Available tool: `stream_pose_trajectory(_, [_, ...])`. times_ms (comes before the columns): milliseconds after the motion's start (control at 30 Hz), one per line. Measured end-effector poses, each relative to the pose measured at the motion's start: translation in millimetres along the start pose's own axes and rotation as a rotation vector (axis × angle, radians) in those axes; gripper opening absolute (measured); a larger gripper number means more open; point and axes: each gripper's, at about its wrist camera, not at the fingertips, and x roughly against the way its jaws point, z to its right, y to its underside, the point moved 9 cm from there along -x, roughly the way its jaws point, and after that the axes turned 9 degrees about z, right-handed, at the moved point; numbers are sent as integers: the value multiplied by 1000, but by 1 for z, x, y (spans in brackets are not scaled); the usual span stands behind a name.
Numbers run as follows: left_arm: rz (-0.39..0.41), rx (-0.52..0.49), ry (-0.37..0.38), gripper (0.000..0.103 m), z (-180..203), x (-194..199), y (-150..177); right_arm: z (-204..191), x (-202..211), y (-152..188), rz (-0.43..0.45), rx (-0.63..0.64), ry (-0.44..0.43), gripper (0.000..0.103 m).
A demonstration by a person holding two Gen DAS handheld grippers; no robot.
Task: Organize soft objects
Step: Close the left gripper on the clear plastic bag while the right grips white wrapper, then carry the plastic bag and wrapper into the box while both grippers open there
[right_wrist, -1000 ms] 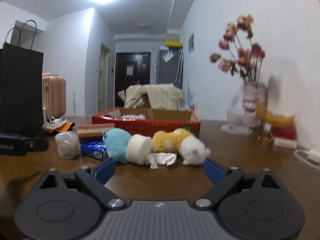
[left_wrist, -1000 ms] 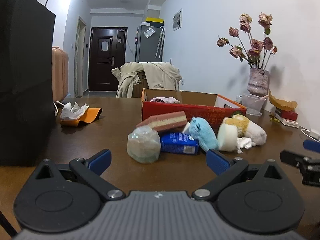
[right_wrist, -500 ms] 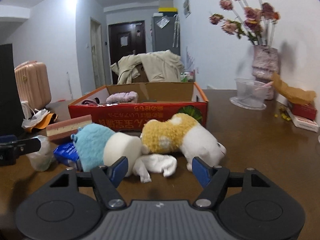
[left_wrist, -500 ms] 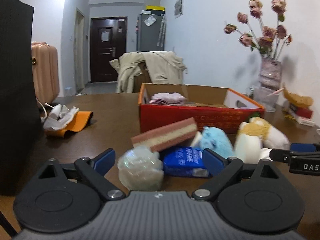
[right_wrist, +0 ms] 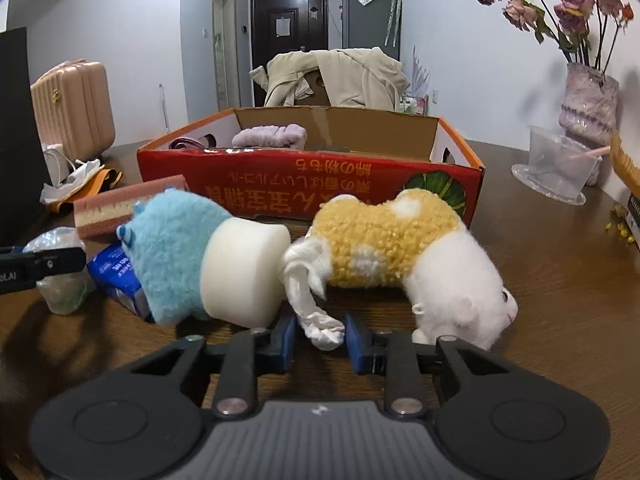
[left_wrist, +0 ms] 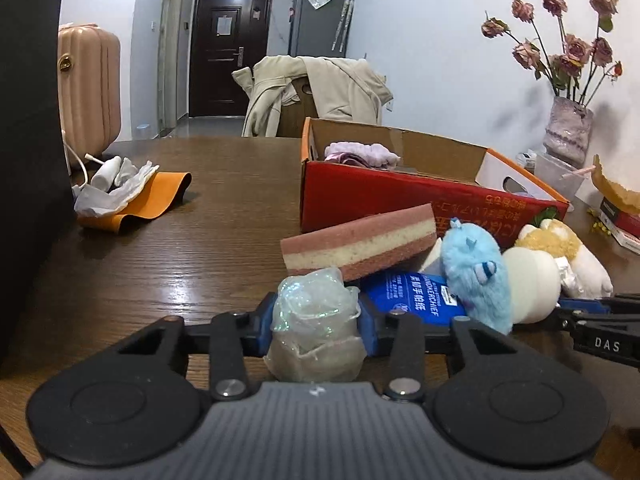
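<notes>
My left gripper point(left_wrist: 317, 330) is shut on a crumpled clear plastic bag point(left_wrist: 316, 320) on the table. Behind it lie a pink-and-cream sponge point(left_wrist: 360, 240), a blue tissue pack point(left_wrist: 416, 294), a blue plush point(left_wrist: 476, 276), a white foam roll point(left_wrist: 530, 284) and a yellow-and-white plush point(left_wrist: 568, 248). My right gripper point(right_wrist: 320, 340) has its pads close on either side of a white crumpled cloth point(right_wrist: 312, 300), which trails from under the yellow-and-white plush point(right_wrist: 400, 248). The red cardboard box point(right_wrist: 320, 184) behind holds a lilac cloth point(right_wrist: 270, 136).
A black bag point(left_wrist: 28, 140) stands at the left. An orange cloth with white tissue point(left_wrist: 128, 196) lies on the table. A vase of dried roses point(right_wrist: 584, 108) and a clear plastic cup point(right_wrist: 556, 168) stand at the right. A coat-draped chair point(right_wrist: 332, 76) is behind the box.
Both grippers moved forward and down to the pile and closed. The left one closed on the plastic bag; the right one narrowed around the white cloth.
</notes>
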Motion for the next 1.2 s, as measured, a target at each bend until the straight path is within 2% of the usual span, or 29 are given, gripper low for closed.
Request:
stream_pose_trajectory(100, [-7,-2,16,40,4,9,-1,1,8,0,16,-9,12,17])
stream_pose_trajectory(433, [76,-14,90,39,24,63,-15,16,76,-1,107,-40,41,16])
stream_pose_trajectory(533, [114,6,134,40,30,69,-39,15,88,-19,149,-31,18,16])
stream_pose_trajectory(667, [198,19,153,40,29,53,-98,25,87,-72,215,-19,-58,17])
stream_pose_trajectory(767, [202,25,144,40,27,14,-142,41,56,-117,215,-26,-108,17])
stream_pose_trajectory(867, [151,30,126,41,25,-46,-167,60,-2,-154,145,-26,-116,17])
stream_pose_trajectory(967, [65,21,107,41,25,-112,-168,65,-75,-176,36,-10,-109,18])
stream_pose_trajectory(1033, [14,16,82,41,23,-147,-161,51,-117,-185,-11,50,-125,18])
stream_pose_trajectory(1133, [-32,-1,75,42,24,-181,-150,25,-177,-188,-104,68,-186,19])
stream_pose_trajectory(1200, [-48,-18,96,51,29,-192,-143,11,-210,-184,-156,125,-167,23])
